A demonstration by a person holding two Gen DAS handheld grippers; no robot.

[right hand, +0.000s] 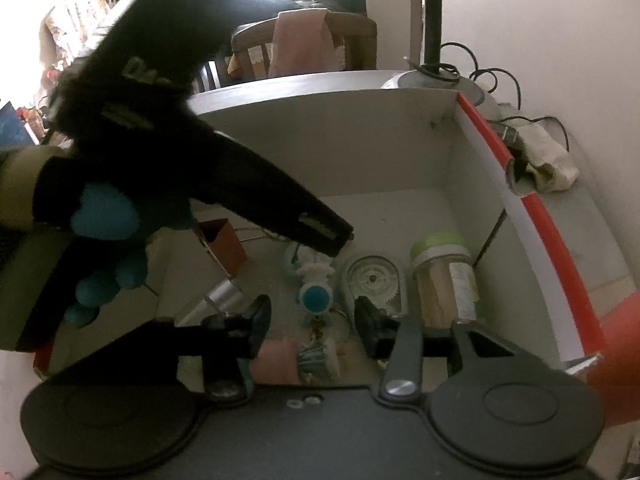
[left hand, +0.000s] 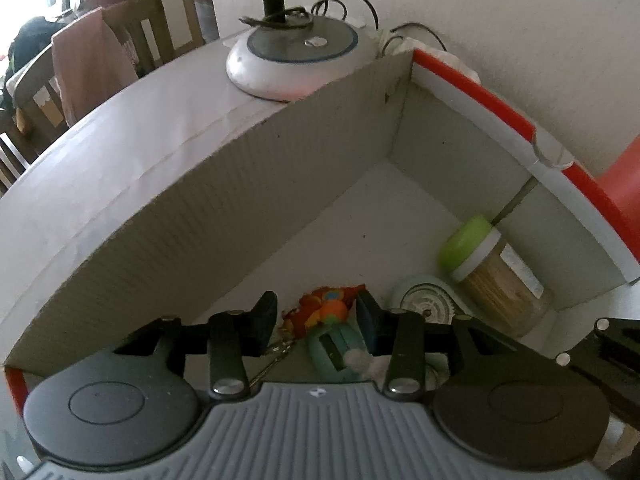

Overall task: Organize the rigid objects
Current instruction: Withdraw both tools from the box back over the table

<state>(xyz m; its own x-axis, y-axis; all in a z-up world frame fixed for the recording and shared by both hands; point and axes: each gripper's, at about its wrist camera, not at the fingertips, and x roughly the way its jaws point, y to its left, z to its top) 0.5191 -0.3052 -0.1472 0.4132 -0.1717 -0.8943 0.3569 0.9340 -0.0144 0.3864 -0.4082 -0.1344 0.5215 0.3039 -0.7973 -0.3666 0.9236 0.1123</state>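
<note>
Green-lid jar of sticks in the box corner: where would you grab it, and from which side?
Grip the jar across its clear body, just below the green lid, coming from above. It leans against the box wall and nearly touches the white toothed dispenser, so side access looks tight.

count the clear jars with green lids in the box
1: the clear plastic jar with a green lid lies against the right wall of the white cardboard box, beside the pale round tape dispenser. More could be hidden behind the grippers.
</note>
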